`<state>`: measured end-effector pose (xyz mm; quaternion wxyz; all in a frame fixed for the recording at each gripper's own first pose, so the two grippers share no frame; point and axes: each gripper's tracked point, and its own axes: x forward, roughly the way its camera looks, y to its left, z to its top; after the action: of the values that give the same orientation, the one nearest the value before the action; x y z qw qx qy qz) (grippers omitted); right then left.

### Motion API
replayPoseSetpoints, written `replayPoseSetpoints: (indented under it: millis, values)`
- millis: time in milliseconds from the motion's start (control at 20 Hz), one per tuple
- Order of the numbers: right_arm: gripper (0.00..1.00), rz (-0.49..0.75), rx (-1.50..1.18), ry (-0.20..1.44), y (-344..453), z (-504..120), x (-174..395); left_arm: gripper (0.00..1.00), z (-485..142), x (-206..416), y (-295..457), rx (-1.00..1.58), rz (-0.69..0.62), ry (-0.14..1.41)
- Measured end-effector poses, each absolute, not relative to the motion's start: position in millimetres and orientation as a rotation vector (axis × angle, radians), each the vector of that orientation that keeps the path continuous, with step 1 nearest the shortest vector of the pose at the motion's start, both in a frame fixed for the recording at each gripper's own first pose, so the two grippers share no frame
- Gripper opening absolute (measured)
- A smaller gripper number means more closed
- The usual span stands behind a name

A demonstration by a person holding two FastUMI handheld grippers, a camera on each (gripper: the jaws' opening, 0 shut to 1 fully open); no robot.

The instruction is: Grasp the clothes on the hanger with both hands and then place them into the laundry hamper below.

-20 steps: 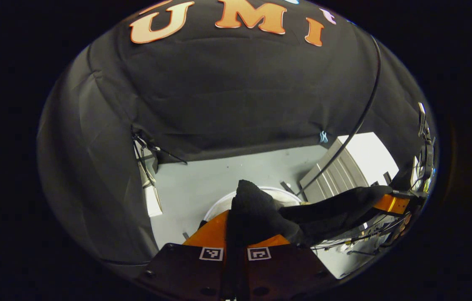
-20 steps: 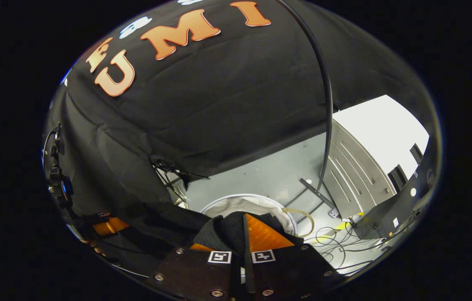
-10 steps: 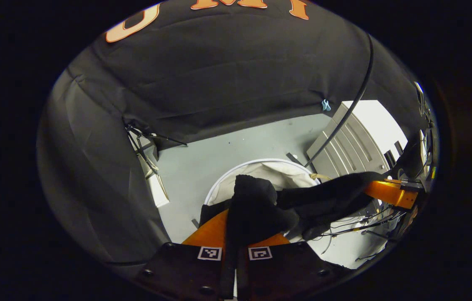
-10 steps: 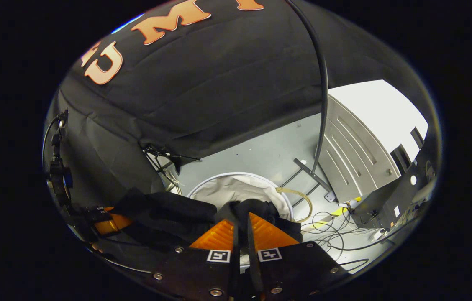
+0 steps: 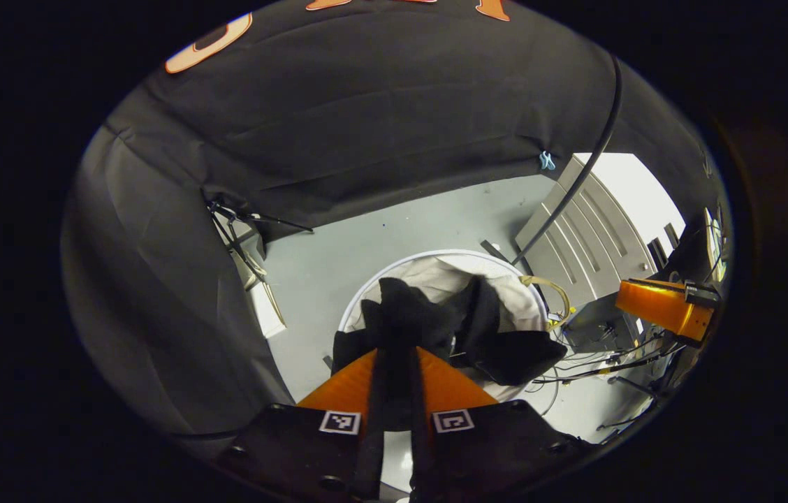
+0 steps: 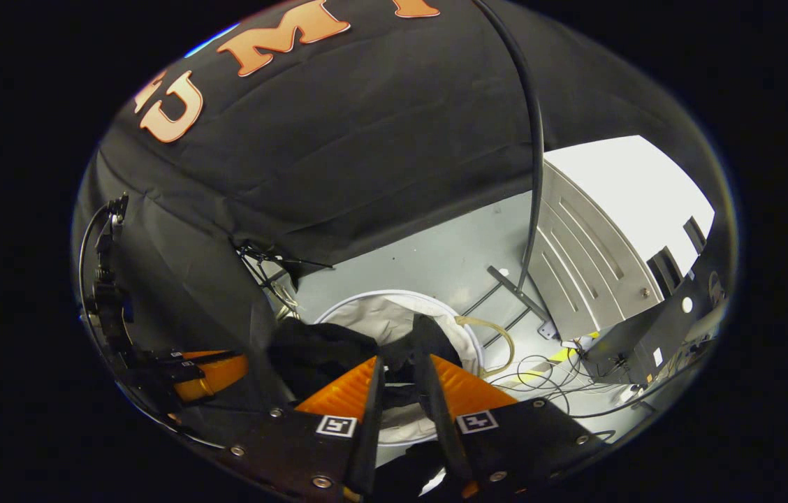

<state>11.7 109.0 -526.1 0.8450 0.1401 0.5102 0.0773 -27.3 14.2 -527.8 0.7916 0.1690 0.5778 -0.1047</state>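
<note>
Two hand-held tools hang over one round white laundry hamper [image 5: 514, 304] on the grey booth floor [image 5: 338, 258], with one black garment [image 5: 506, 353] slumped into its mouth. In the left gripper view the left tool [image 5: 397, 363] has its fingers close together with a fold of the black garment running up between them; both fingers seem to press on the cloth, though dark fabric on dark shadow makes the contact hard to confirm. From there the garment spreads right across the hamper's white liner and hangs over the near rim. The right tool [image 5: 659, 311] shows at the far right of that view, well apart from the cloth.

In the right gripper view the right tool [image 6: 401, 374] has its fingers parted, a visible gap between them, and nothing clamped; the garment [image 6: 317, 353] lies just beyond the tips inside the hamper [image 6: 366, 318]. The left tool [image 6: 209, 370] appears at the lower left edge.

Open floor lies behind the hamper up to the hem of the black cloth wall [image 5: 366, 133]. To the right the room tightens: one ribbed metal panel [image 6: 589, 272] stands close by, one black cable [image 6: 537, 154] drops beside it, and loose wires [image 6: 548, 377] trail across the floor near the rim. A beige loop handle [image 6: 492, 332] sticks out on the hamper's right side.
</note>
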Motion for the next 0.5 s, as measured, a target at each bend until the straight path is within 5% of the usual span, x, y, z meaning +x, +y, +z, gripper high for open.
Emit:
replayPoseSetpoints:
  millis: [150,200,250,350,500]
  values:
    - [0.43,0.155,0.29,1.075,100.5,-523.0,10.0,0.36,-526.8,-28.4,13.4,0.362,-0.209,1.239]
    - [0.63,0.151,0.285,1.071,98.3,-522.7,10.3,0.49,-525.9,-29.1,11.8,0.355,-0.21,1.242]
    - [0.68,0.147,0.277,1.067,92.2,-515.9,10.5,0.63,-524.7,-33.4,10.0,0.345,-0.212,1.249]
    - [0.82,0.142,0.269,1.055,85.5,-506.8,12.3,0.58,-520.8,-37.7,7.6,0.331,-0.205,1.247]
    - [0.92,0.13,0.272,1.032,72.7,-489.7,15.8,0.97,-511.7,-41.5,5.9,0.331,-0.174,1.228]
